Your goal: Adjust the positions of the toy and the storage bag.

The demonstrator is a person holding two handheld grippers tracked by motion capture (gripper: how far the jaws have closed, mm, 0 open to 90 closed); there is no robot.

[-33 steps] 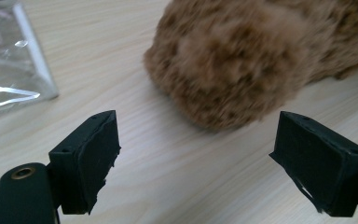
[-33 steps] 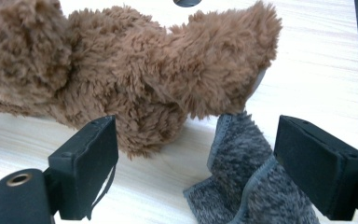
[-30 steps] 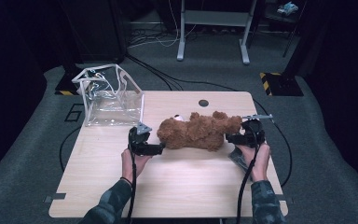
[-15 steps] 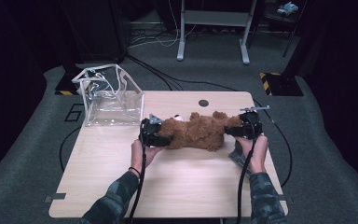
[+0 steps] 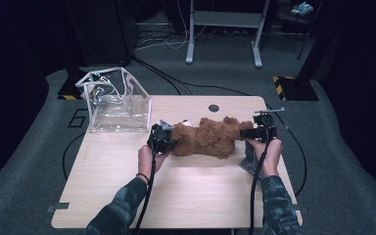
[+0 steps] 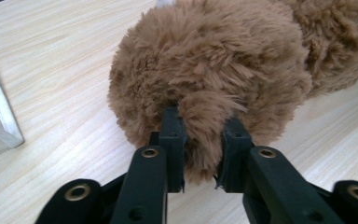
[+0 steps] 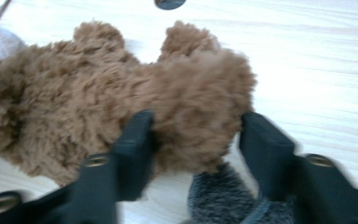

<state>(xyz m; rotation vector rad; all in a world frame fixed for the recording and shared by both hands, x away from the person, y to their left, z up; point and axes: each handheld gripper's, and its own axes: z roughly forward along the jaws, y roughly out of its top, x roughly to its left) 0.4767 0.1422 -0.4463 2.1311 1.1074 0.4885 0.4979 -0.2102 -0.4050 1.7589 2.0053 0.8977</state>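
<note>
Both grippers have slid inward since the earlier frames and now sit right at the ends of the brown teddy bear (image 5: 206,138), which lies stretched sideways across the middle of the high view and hasn't budged.

Left gripper (image 5: 162,139): its jaws have just been closing, and in the left gripper view they're pinched onto a tuft of fur, probably an ear, sticking out of the round end of the teddy bear (image 6: 209,79). Fur bulges between the pads (image 6: 173,135), so that one has a proper grip.

Right gripper (image 5: 255,132): its jaws have just been closing too, with the other fluffy end of the teddy bear (image 7: 121,102) between them. In the right gripper view the left pad is sunk into the fur, and the right pad sits at the edge of the fluff. It's a bit blurry, so I can't tell if that side is really pressing. A grey fuzzy thing (image 7: 223,198) peeks up from the bottom of that view, just under the bear's limb.

Further out, the hands come in from the bottom of the high view, sleeves in a dark patterned fabric. The wooden table (image 5: 191,196) is bare in the lower half. A clear plastic bag (image 5: 115,103) stands open toward the upper left of the tabletop, well apart from the bear. A small dark round spot (image 5: 214,107) sits on the far edge of the table, just above the bear.
</note>
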